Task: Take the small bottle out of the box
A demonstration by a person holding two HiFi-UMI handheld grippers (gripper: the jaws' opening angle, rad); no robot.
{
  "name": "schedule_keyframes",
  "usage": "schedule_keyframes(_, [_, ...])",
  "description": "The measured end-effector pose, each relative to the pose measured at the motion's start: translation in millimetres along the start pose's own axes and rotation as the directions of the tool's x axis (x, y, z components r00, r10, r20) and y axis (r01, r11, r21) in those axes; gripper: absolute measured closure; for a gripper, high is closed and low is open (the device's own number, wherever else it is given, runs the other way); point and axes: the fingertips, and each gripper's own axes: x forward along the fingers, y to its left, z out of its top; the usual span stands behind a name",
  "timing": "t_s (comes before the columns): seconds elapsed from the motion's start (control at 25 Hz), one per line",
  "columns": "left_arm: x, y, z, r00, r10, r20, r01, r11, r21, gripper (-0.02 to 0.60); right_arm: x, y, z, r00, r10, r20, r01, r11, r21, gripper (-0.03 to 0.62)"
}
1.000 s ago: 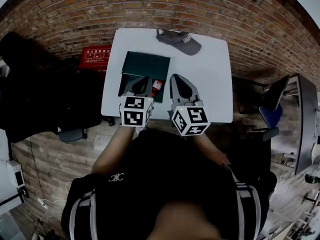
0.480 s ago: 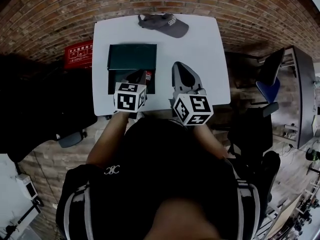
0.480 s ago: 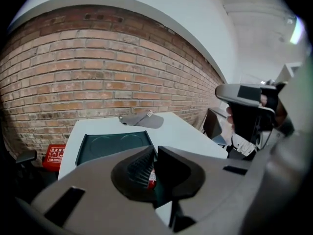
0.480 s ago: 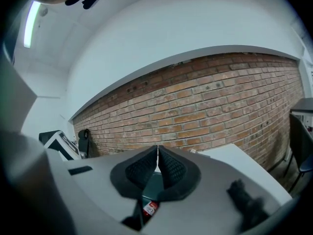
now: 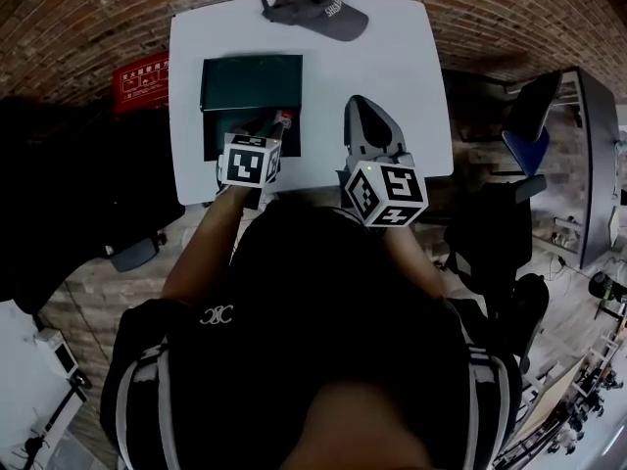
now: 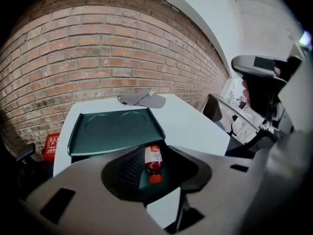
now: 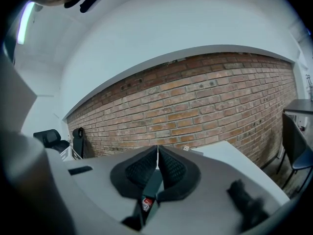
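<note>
Reaching into the dark green box (image 5: 212, 140) for the small bottle (image 6: 153, 159)
Left gripper (image 5: 266, 130) fingers, just spread, straddle it without pressing; next, pinch and lift. Right gripper (image 7: 157, 153) fingers are pressed together.

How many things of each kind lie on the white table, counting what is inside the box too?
Dark green box with its lid open: 1
Small bottle with red cap, inside the box: 1
Grey baseball cap: 1
Total: 3
</note>
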Motion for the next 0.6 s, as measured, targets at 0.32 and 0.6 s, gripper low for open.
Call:
schedule_keyframes(0.32, [27, 4, -23, 0.995, -0.005, -0.095, 0.010, 0.999, 0.049, 0.380, -11, -5, -3, 0.999, -0.045, -0.003, 0.045, 0.999, 0.010, 0.563])
schedule_keyframes(0.6, [53, 6, -32, 0.989, -0.006, -0.149, 0.015, 0.998, 0.064, 0.373, -30, -23, -9, 0.993, -0.114, -0.014, 0.114, 0.993, 0.020, 0.563])
